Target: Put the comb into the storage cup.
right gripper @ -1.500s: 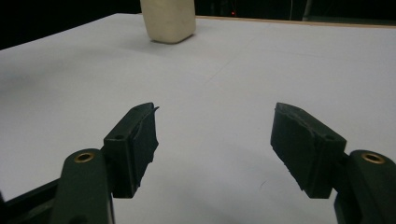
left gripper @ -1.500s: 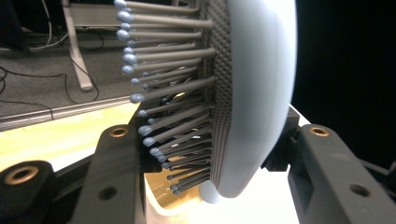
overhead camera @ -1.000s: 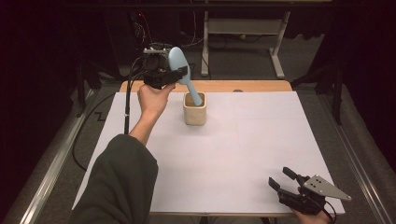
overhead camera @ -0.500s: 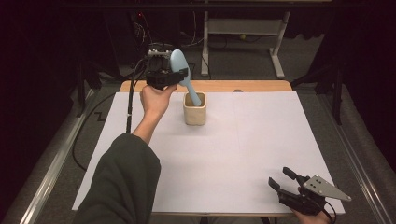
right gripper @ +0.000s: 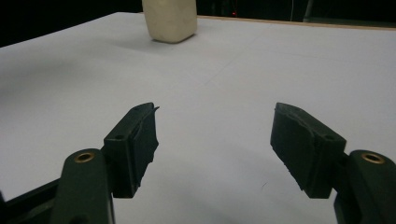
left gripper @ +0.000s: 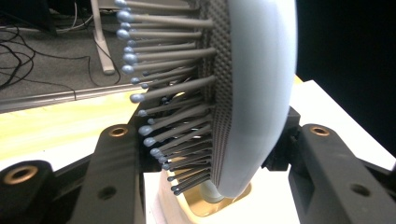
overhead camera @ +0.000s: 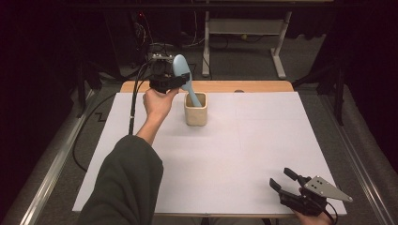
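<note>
A light blue hairbrush stands tilted with its handle down inside a cream cup at the far middle of the white table. My left gripper is shut on the brush just below its head. In the left gripper view the bristles point left between the two black jaws, the pale back faces right, and the cup's mouth lies below. My right gripper rests open at the near right edge with nothing between its jaws. The cup shows far ahead of it.
White paper covers the table, with a wooden strip along the far edge. A black cable hangs from the left gripper over the far left. Metal rails and table legs stand on the dark floor around.
The left gripper has eased slightly downward with the hairbrush, its handle staying in the cup. The right gripper has kept still.
</note>
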A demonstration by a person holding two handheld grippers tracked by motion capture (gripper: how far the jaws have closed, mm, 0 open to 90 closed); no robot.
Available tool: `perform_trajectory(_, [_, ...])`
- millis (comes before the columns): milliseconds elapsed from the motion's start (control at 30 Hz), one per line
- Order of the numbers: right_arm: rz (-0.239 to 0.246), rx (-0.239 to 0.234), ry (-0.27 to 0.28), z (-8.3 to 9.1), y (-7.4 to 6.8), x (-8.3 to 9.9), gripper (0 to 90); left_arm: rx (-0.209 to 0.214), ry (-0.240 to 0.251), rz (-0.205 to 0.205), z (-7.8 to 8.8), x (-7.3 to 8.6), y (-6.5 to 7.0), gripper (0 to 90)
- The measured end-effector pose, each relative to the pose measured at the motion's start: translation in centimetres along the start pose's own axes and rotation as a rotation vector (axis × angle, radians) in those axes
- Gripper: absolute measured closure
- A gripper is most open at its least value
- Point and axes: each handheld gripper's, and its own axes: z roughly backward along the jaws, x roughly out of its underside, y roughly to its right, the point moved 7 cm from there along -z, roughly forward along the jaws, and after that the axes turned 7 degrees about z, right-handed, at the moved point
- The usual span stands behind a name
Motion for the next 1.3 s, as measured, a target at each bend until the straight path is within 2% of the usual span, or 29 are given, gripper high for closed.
perform_trajectory(333, [0.001, -0.002, 0.000, 0.0, 0.0, 0.0, 32.4, 0.000, -0.017, -0.006, -0.7, 0.4, 0.2, 53.1])
perform_trajectory(700, [-0.001, 0.000, 0.005, 0.2, 0.0, -0.1, 32.4, 0.000, -0.038, 0.000, -1.6, 1.6, 0.0, 52.9])
perform_trajectory(1300, [0.004, -0.002, 0.005, 0.1, 0.0, -0.1, 32.4, 0.001, -0.075, -0.016, -2.8, 2.7, 0.4, 52.4])
